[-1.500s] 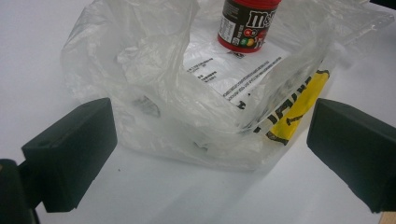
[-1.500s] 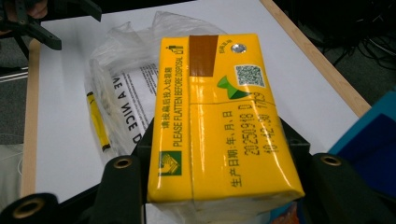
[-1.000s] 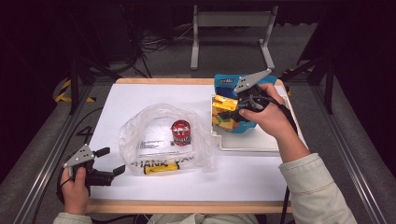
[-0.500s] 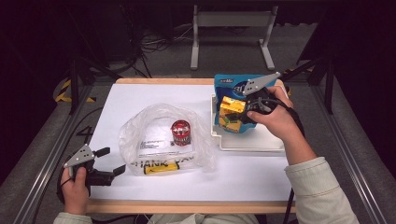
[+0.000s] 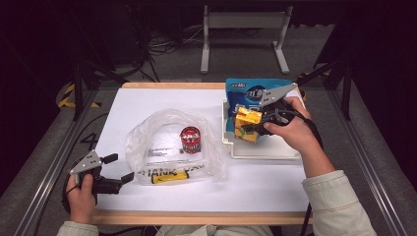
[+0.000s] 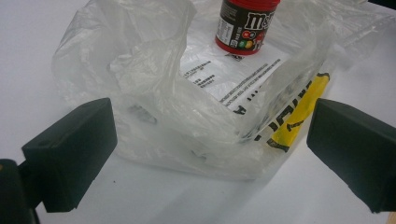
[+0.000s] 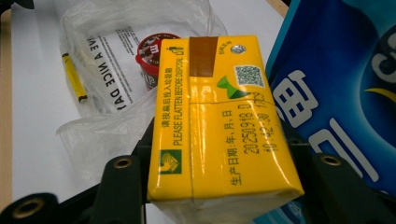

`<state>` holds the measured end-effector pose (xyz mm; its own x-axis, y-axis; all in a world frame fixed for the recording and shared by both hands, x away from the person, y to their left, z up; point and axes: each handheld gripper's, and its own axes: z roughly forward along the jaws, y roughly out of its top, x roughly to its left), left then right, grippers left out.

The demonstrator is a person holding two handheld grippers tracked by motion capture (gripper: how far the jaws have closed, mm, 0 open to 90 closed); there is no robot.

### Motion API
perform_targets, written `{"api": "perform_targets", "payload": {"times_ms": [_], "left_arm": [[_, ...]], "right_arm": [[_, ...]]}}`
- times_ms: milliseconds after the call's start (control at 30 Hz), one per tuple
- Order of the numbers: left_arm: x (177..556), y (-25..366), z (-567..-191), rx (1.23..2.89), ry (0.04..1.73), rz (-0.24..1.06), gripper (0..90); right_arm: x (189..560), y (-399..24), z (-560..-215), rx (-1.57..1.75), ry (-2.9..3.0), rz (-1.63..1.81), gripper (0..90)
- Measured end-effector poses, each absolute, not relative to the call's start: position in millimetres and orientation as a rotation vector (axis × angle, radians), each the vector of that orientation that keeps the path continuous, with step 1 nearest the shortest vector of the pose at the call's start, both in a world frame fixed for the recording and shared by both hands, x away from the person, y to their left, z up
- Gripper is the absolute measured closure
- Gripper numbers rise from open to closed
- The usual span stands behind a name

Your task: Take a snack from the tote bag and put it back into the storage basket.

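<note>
Our right gripper grasps the yellow carton between its jaws above the white tray; our left gripper rests released beside the plastic bag.

White table: plastic bag, tray.

A glossy, smooth yellow carton is clamped between matt black plastic tool pads. At its 3 o'clock, a shiny blue foil snack bag is seen. A thin, crinkled clear plastic bag with a glossy red plastic jar is laid on the matt white desk, which is edged with pale wood.
</note>
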<state>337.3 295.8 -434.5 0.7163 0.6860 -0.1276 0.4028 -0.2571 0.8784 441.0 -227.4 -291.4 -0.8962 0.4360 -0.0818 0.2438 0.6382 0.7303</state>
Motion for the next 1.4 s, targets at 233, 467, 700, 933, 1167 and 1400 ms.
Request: {"api": "perform_targets", "payload": {"times_ms": [233,467,700,933,1167,1400], "left_arm": [[337.9,295.1,-434.4,1.884,0.842,0.345,2.3],[337.2,295.7,-434.2,1.886,0.845,0.345,2.3],[337.1,295.6,-434.2,1.886,0.846,0.345,2.3],[336.6,296.8,-434.2,1.888,0.846,0.347,2.3],[335.2,297.7,-434.7,1.88,0.855,0.347,2.3],[334.9,298.3,-434.7,1.884,0.853,0.352,2.3]], "right_arm": [[441.0,-229.3,-300.6,0.553,2.624,1.101,50.4],[443.0,-231.9,-311.0,0.553,2.641,1.101,50.4],[445.1,-233.4,-322.6,0.56,2.658,1.083,50.4],[447.6,-235.9,-334.4,0.575,2.664,1.08,50.4],[450.3,-236.4,-345.9,0.589,2.671,1.067,50.4],[452.8,-235.6,-354.5,0.586,2.668,1.064,50.4]]}}
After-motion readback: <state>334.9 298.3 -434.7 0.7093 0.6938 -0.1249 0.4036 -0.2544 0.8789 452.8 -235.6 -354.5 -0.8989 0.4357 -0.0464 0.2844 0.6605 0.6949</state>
